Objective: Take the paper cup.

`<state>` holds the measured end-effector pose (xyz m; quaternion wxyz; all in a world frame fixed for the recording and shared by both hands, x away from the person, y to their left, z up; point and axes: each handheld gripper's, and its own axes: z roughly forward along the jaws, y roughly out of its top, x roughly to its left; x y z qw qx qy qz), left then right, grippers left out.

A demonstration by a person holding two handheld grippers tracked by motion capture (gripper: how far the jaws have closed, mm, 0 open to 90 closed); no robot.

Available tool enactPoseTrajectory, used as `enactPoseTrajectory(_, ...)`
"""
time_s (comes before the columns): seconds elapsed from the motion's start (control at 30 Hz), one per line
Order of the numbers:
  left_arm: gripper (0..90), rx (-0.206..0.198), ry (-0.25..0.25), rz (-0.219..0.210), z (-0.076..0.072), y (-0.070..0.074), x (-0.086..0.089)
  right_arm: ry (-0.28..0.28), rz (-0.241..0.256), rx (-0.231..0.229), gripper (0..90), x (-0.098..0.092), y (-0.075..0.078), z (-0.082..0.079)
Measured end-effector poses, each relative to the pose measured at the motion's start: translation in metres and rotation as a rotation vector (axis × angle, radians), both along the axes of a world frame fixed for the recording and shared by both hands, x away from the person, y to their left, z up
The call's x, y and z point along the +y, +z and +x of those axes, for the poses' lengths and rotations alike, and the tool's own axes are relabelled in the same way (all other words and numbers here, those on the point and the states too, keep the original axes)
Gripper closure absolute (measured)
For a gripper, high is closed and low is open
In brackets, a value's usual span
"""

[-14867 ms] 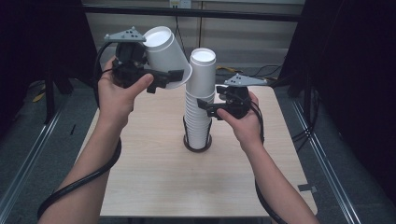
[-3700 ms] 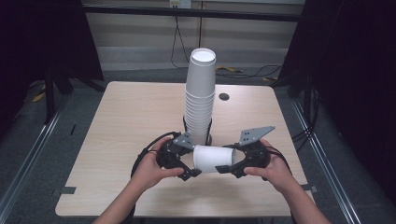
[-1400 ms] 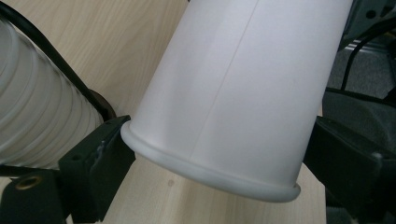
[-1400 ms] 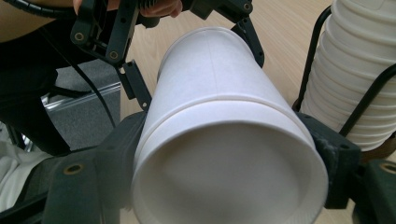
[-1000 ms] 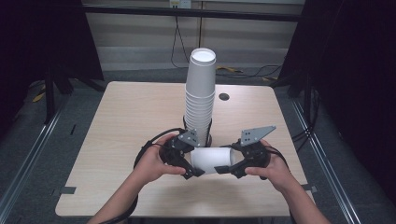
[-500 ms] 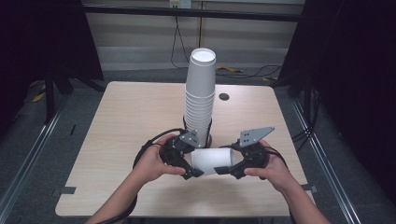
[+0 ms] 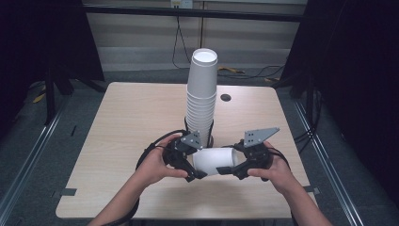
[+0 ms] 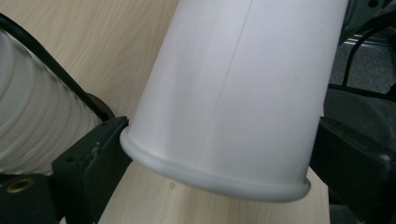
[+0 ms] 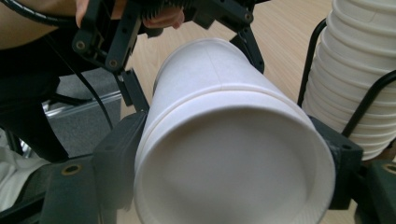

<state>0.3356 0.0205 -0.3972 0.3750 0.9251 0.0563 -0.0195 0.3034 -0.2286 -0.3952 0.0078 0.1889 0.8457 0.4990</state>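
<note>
A white paper cup (image 7: 214, 160) lies on its side just above the table's front, held between both grippers. My left gripper (image 7: 196, 163) is shut on its rim end; in the left gripper view the cup (image 8: 238, 93) stretches away from the left gripper (image 8: 219, 156), whose jaws press the rim. My right gripper (image 7: 229, 165) is shut on the base end. In the right gripper view the cup's base (image 9: 233, 154) faces the camera between the right gripper's (image 9: 229, 161) jaws, and the left gripper (image 9: 196, 65) grips the far end.
A tall stack of white cups (image 7: 202, 94) stands in a black wire holder just behind the grippers, close to the held cup, and appears as the stack (image 9: 355, 84) and the stack (image 8: 32, 112). The wooden table (image 7: 131, 122) has a small hole (image 7: 226, 97) at the back.
Long ago the left gripper held a cup high beside the stack; now both grippers hold one low near the front edge. Over the last second almost nothing moved.
</note>
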Motion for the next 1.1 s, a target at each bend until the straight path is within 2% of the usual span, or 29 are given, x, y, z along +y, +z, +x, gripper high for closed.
enactPoseTrajectory(0.1,6.6,0.014,0.006,-0.008,0.0,-0.003,-0.001,0.005,0.007,0.005,23.8,0.001,-0.001,0.0)
enactPoseTrajectory(0.23,6.7,0.001,0.005,0.01,-0.001,-0.003,-0.003,0.006,0.007,0.005,23.8,0.002,0.0,0.0)
enactPoseTrajectory(0.37,8.2,0.031,0.001,0.019,-0.002,-0.003,-0.004,0.012,0.027,0.006,24.1,0.002,0.001,0.0)
enactPoseTrajectory(0.57,13.9,0.016,0.01,0.024,-0.003,0.001,-0.002,0.012,0.03,0.003,24.6,0.001,0.0,0.0)
enactPoseTrajectory(0.63,14.2,0.013,0.004,0.041,-0.004,0.003,-0.003,0.011,0.032,0.002,24.1,0.001,0.001,0.0)
enactPoseTrajectory(0.7,14.3,0.02,0.007,0.049,-0.004,0.004,-0.003,0.012,0.02,-0.002,23.5,0.002,0.001,-0.001)
enactPoseTrajectory(0.8,14.4,0.008,0.009,0.071,-0.005,0.006,-0.004,0.011,0.007,-0.006,22.6,0.004,0.002,-0.001)
enactPoseTrajectory(0.9,14.4,0.003,0.004,0.11,-0.005,0.005,-0.006,0.016,-0.067,-0.027,19.8,0.008,0.002,-0.002)
enactPoseTrajectory(0.97,14.4,0.008,0.004,0.122,-0.005,0.004,-0.007,0.02,-0.085,-0.024,17.0,0.01,0.002,-0.002)
enactPoseTrajectory(1.0,14.4,-0.006,0.005,0.133,-0.006,0.004,-0.007,0.023,-0.098,-0.023,16.9,0.01,0.004,-0.002)
enactPoseTrajectory(1.1,14.4,-0.006,0.004,0.156,-0.006,0.003,-0.009,0.036,-0.143,-0.022,15.4,0.012,0.008,-0.001)
